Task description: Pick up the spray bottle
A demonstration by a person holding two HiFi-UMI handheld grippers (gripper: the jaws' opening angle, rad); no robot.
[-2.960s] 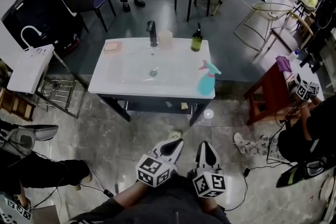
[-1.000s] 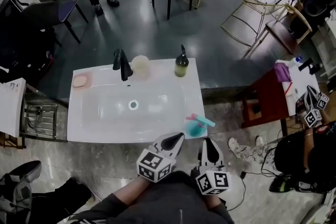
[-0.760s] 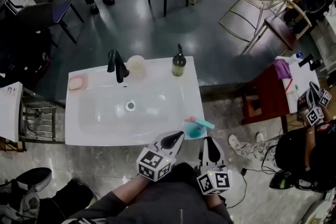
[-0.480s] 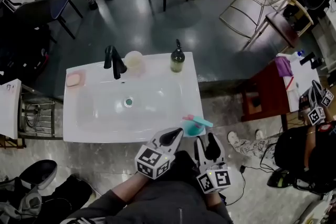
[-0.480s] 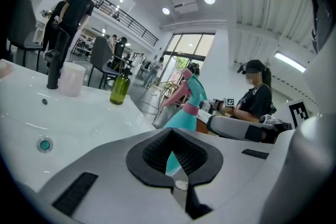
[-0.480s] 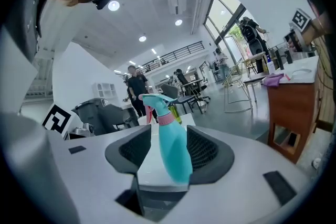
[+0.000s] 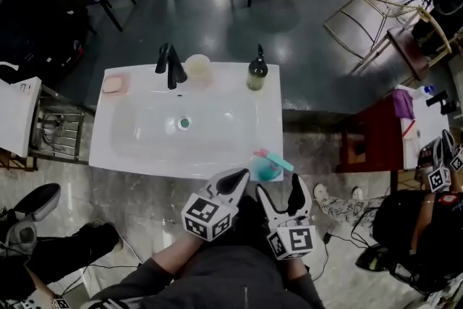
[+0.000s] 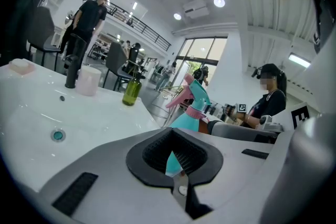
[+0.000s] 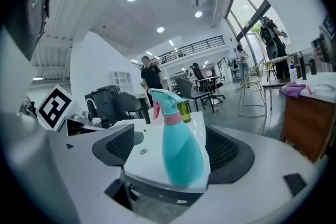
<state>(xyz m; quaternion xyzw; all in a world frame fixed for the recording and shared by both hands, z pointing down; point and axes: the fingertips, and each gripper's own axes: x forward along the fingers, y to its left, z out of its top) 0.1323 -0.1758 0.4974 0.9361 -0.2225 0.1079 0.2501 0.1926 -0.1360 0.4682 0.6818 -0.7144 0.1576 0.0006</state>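
One spray bottle (image 9: 181, 139), teal body with pink collar and trigger: upright on the near right corner of the white sink counter (image 7: 108, 155), at its front edge, not yet lifted. One right gripper (image 7: 279, 189): jaws spread wide, having just been opening, with nothing clasped. Its own view lines the bottle up in the gap between the two pads, clear of both. Whether the body already sits between the pads or just ahead of their tips is hard to judge through the wide-angle lens; the head view suggests just ahead. One left gripper (image 7: 235, 179): jaws closed together, nothing held, just beside the right one at the counter's front edge, with the bottle off to its right. Other stock on the counter, well apart from the bottle: black tap (image 7: 168, 65), pale cup (image 7: 197, 67), green pump bottle (image 7: 255, 72), pink soap dish (image 7: 114, 83). Progress, by estimate: approach and opening done. Left to do: advance around the body, close on it, lift it clear.
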